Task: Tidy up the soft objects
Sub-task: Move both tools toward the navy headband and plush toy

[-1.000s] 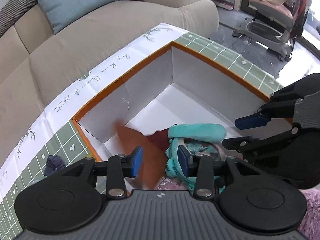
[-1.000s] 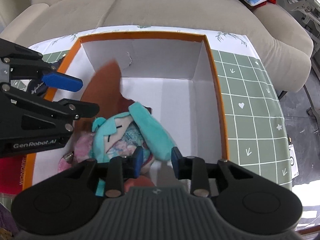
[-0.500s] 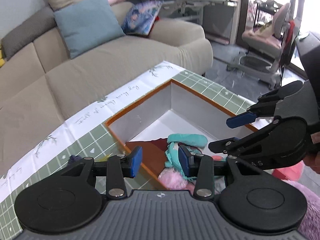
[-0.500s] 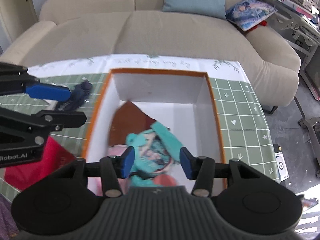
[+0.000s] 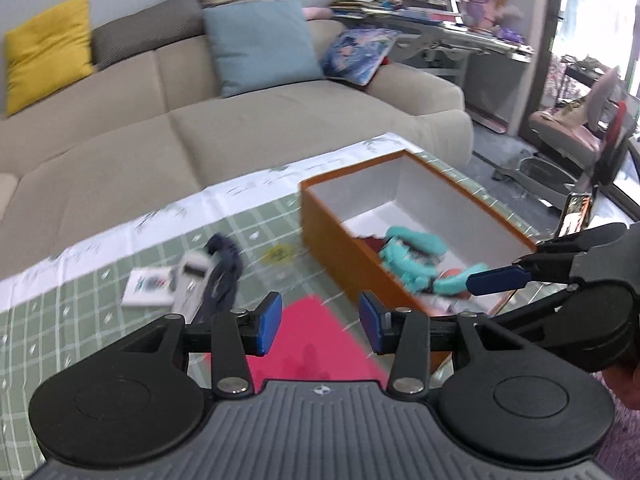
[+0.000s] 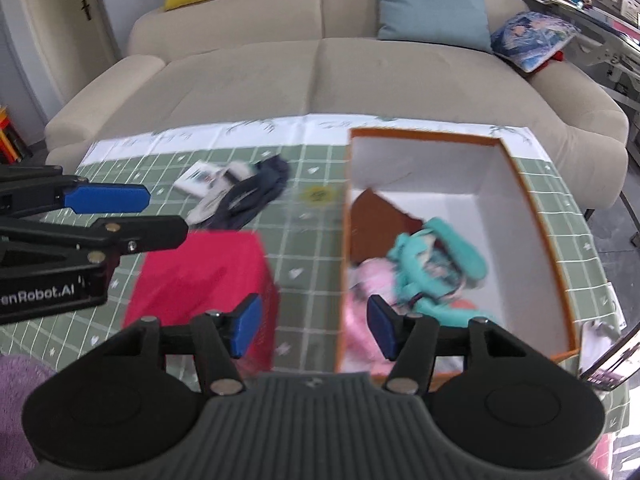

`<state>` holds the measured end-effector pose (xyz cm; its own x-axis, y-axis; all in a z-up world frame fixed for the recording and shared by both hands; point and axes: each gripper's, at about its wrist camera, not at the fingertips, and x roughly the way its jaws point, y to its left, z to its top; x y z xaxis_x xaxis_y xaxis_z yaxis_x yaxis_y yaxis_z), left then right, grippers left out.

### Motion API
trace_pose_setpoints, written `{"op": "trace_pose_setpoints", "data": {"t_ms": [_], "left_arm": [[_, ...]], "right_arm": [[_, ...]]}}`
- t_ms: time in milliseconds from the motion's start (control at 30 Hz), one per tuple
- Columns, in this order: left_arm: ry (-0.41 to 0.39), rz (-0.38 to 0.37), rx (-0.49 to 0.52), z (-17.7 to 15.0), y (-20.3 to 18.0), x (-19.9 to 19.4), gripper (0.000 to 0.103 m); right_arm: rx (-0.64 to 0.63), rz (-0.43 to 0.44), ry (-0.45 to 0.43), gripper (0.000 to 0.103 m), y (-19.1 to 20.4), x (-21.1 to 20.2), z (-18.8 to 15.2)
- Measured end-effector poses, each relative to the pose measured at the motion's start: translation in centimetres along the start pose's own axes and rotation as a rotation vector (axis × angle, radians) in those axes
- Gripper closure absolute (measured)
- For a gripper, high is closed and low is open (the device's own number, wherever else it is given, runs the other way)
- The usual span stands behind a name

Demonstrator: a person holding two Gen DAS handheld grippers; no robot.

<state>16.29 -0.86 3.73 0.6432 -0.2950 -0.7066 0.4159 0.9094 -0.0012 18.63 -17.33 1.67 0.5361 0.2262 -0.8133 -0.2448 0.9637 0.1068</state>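
Note:
An orange box (image 5: 340, 248) (image 6: 536, 216) with white inside stands on the green checked tablecloth (image 6: 312, 264). In it lie a teal plush doll (image 5: 412, 256) (image 6: 436, 264), something pink and soft (image 6: 364, 292) and a brown cloth (image 6: 376, 220). A red item (image 5: 304, 312) (image 6: 200, 276) sits left of the box, with a dark navy cloth (image 5: 224, 276) (image 6: 256, 192) beyond it. My left gripper (image 5: 320, 324) hangs above the red item, jaws opening slightly, empty. My right gripper (image 6: 314, 330) hovers over the box's near left wall, jaws opening, nothing between them.
White cards or packets (image 5: 148, 286) (image 6: 200, 174) lie beside the navy cloth. A purple fluffy thing (image 6: 20, 376) shows at the near edge. A beige sofa (image 5: 240, 128) with cushions runs behind the table. A desk and a chair stand at the right.
Both grippers have pulled up and back from inside the box. The right jaws have widened and let go of the teal doll, which lies in the box. The view has swung left.

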Motion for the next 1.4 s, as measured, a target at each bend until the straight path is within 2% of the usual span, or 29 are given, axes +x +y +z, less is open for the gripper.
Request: {"op": "trace_pose_setpoints", "data": {"t_ms": [133,267,600,800,1400], "left_arm": [[0.015,0.037,-0.039,-2.1,1.4,-1.0,0.052],[0.029,0.039,-0.112,-4.0,3.0,-1.9,0.052],[0.04,0.059,-0.211,-6.4,6.0,-1.8,0.049],[0.047,0.058,-0.249,-6.0,8.2,-0.8,0.049],[0.155,-0.023,-0.238,-2.4,12.8,6.2,0.049]], "right_arm": [[0.014,0.033,0.018,0.045,2.2,0.2,-1.0],[0.017,0.057,0.039,0.044,4.0,0.7,-1.7],[-0.038,0.082,0.056,0.045,7.0,2.7,-0.5],[-0.06,0.075,0.068,0.044,7.3,4.7,1.3],[-0.076,0.074,0.108,0.037,5.2,12.1,8.0]]}}
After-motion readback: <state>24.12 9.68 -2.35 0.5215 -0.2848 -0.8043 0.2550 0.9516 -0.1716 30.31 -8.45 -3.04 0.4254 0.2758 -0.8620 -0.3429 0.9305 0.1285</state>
